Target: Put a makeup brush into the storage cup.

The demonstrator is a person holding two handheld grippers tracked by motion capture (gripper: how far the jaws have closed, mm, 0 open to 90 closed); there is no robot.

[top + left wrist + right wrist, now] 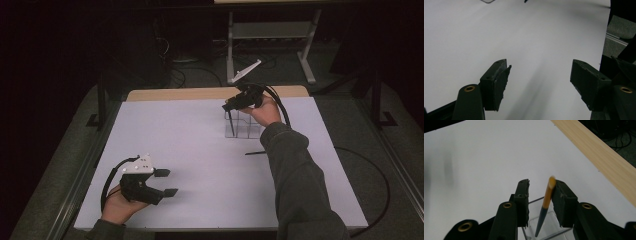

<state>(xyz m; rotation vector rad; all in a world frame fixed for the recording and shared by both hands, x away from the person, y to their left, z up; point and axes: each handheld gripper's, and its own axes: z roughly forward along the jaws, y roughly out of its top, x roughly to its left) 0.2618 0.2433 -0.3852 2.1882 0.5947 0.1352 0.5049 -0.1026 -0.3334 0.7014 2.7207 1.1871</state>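
A clear divided box point(243, 128) stands on the white table top point(190, 145) at the back, right of centre. A thin pen point(231, 123) with an orange upper end and a dark tip point(545, 205) stands tilted in one compartment of the box point(554, 226). My right gripper point(229, 107) hovers over that compartment. Its jaws are open around the pen's top point(541, 186), and the pen leans against the right-hand jaw. A second dark pen point(255, 152) lies flat on the table just in front of the box. My left gripper point(167, 182) rests near the front left, open and holding nothing point(540, 75).
A bare wooden strip point(200, 93) runs along the table's far edge point(599, 152). Beyond it stand a metal frame point(270, 40) and loose cables on the floor. A black cable point(372, 170) loops off the table's right side. The right forearm point(300, 190) crosses the right half.
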